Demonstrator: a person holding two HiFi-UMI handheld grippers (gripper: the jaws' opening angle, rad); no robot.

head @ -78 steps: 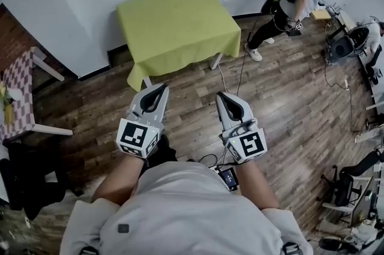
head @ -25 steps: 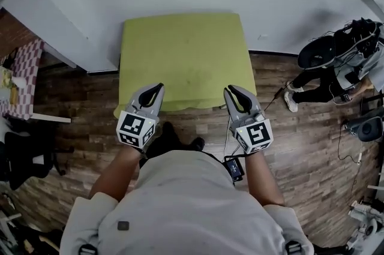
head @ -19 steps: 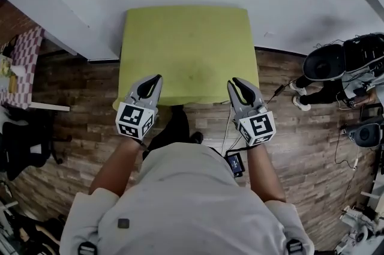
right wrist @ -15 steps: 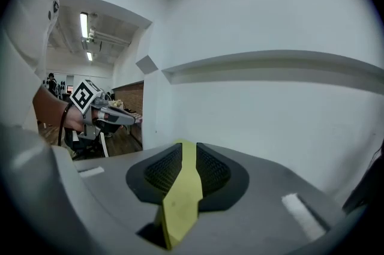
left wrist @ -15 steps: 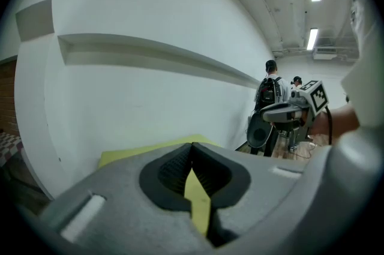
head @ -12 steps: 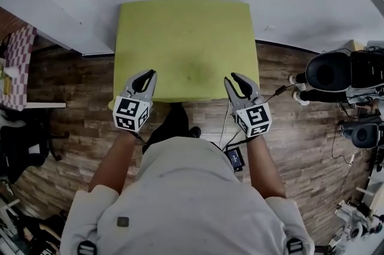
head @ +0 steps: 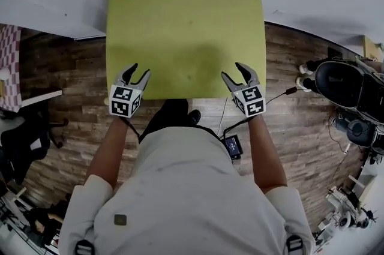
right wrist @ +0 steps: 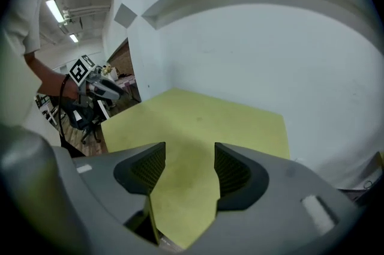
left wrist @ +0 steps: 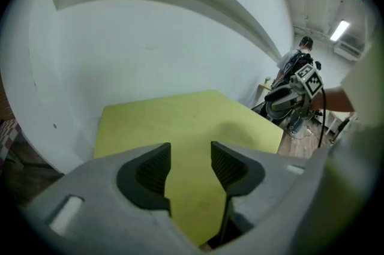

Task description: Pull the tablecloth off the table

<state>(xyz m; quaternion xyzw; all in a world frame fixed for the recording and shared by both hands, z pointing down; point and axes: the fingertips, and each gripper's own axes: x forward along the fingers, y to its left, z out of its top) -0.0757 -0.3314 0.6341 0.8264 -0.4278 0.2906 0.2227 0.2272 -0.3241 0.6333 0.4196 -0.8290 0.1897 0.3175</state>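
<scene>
A yellow-green tablecloth (head: 186, 32) covers the square table against the white wall, flat and hanging over its near edge. My left gripper (head: 138, 71) hovers at the cloth's near-left edge and my right gripper (head: 233, 72) at its near-right edge. Both pairs of jaws are opening, with nothing pinched between them. In the left gripper view the cloth (left wrist: 180, 119) shows through the gap of the left gripper (left wrist: 191, 159). The right gripper view shows the cloth (right wrist: 204, 122) through the gap of the right gripper (right wrist: 185, 168). Whether the fingertips touch the cloth is unclear.
Wood-plank floor (head: 72, 74) surrounds the table. A red-checked table (head: 8, 68) and a black chair (head: 21, 149) stand at the left. Black gear and chairs (head: 351, 89) crowd the right. A cable and a small device (head: 231, 144) lie by my feet. A person (left wrist: 302, 56) stands far off.
The table has come nearer in view. Both grippers have moved forward onto the cloth's near edge, and their jaws have gone from shut to spread apart.
</scene>
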